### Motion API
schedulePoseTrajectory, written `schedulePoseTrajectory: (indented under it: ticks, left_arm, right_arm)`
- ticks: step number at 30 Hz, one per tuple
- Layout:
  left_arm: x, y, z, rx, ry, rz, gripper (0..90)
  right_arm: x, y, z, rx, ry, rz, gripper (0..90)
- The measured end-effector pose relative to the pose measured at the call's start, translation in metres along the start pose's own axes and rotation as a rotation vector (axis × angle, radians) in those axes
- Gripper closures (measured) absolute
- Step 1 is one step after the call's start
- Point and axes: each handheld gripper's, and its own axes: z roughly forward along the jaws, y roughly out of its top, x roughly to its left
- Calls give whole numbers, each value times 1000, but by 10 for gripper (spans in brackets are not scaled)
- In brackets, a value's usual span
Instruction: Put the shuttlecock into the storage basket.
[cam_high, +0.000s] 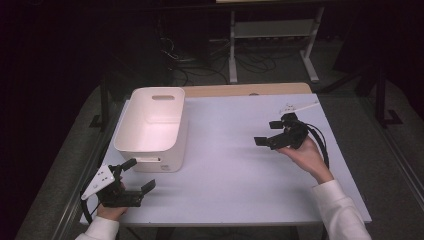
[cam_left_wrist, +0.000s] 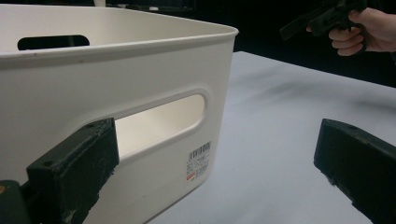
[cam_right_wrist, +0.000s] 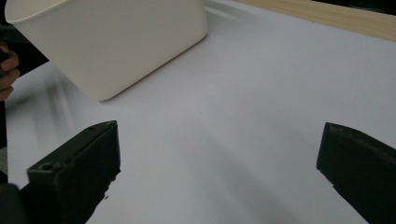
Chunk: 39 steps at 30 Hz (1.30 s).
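A white plastic bin (cam_high: 152, 127) with handle cut-outs stands on the left half of the pale table (cam_high: 230, 170); its inside looks empty. My left gripper (cam_high: 138, 175) is held at the table's front-left corner, open, just in front of the bin's near wall (cam_left_wrist: 140, 121), with nothing between the jaws. My right gripper (cam_high: 268, 133) is raised over the right side of the table, open and pointing left toward the bin (cam_right_wrist: 112, 42). Nothing sits between its jaws. In the left gripper view, the other hand and right gripper (cam_left_wrist: 322, 18) show at the top right.
A small pale flat piece (cam_high: 299, 106) lies near the table's back-right corner. A wooden strip (cam_high: 250, 90) runs along the back edge. Beyond the table are cables and a white frame (cam_high: 272, 45) on a dark floor. Bare tabletop (cam_right_wrist: 224, 121) lies between the grippers.
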Motion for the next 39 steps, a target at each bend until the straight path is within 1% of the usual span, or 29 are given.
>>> schedulePoseTrajectory:
  ticks: [3, 4, 5, 7, 10, 17, 20, 21, 23, 24, 28, 30, 35, 37, 39]
  left_arm:
    - [0, 0, 0, -2, -1, -1, 0]
    - [0, 0, 0, -2, -2, 0, 0]
    - [0, 0, 0, -1, -3, 0, 0]
    - [0, 0, 0, 0, -2, 2, 0]
    - [0, 0, 0, 0, -4, 1, 0]
    - [0, 0, -1, 2, -5, 9, 0]
    - [0, 0, -1, 0, -7, 3, 0]
    - [0, 0, 0, -1, -7, 3, 0]
    - [0, 0, -1, 0, -7, 6, 0]
    - [0, 0, -1, 0, -7, 6, 0]
    - [0, 0, 0, -1, -8, 3, 0]
    - [0, 0, 0, 0, -8, 2, 0]
    - [0, 0, -1, 3, -7, 9, 0]
    - [0, 0, -1, 3, -7, 10, 0]
    - [0, 0, 0, -2, -8, 3, 0]
  right_arm:
    - [-1, -4, -2, -6, -6, -2, 0]
    - [-1, -5, -2, -12, -1, 2, 0]
    - [-2, -5, -2, -20, -1, -8, 0]
    - [-1, -6, -4, -15, -5, -3, 0]
    - [0, -8, -5, -29, -4, -6, 0]
    - [1, -14, -5, -23, -7, -17, 0]
    - [2, -18, -6, -18, -10, -10, 0]
    - [2, -18, -7, -12, -15, -18, 0]
    - [2, -20, -8, -23, -14, -16, 0]
    - [2, -21, -8, -21, -14, -21, 0]
    - [3, -26, -11, -20, -14, -12, 0]
    - [2, -28, -12, -23, -16, -20, 0]
    - [1, -33, -16, -19, -22, -18, 0]
    - [1, -36, -18, -28, -19, -13, 0]
    - [0, -39, -19, -26, -23, -13, 0]
